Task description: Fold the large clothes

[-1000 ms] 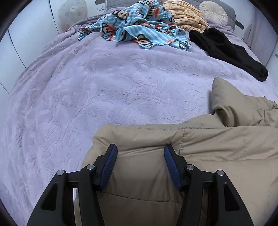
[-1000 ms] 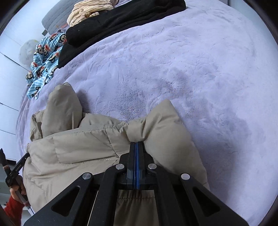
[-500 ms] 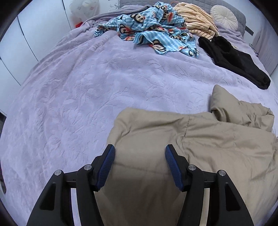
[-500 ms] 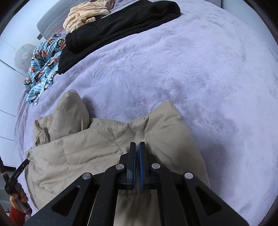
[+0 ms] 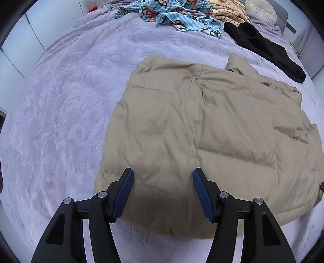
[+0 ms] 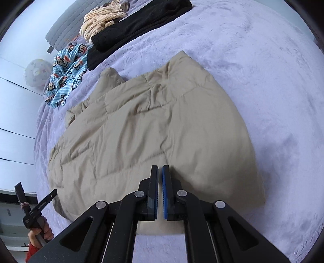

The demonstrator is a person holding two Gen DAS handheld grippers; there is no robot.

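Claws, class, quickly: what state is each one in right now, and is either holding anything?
Left claw: open, holding nothing, above the beige padded jacket.
Right claw: closed, nothing between its pads.

The bed (image 5: 60, 101) lies bare on the left and along the near edge, open for passage. The jacket (image 5: 202, 131) fills the middle and right. At the far end the blue cloth (image 5: 172, 14), striped cloth (image 5: 226, 10) and black garment (image 5: 267, 46) crowd together.
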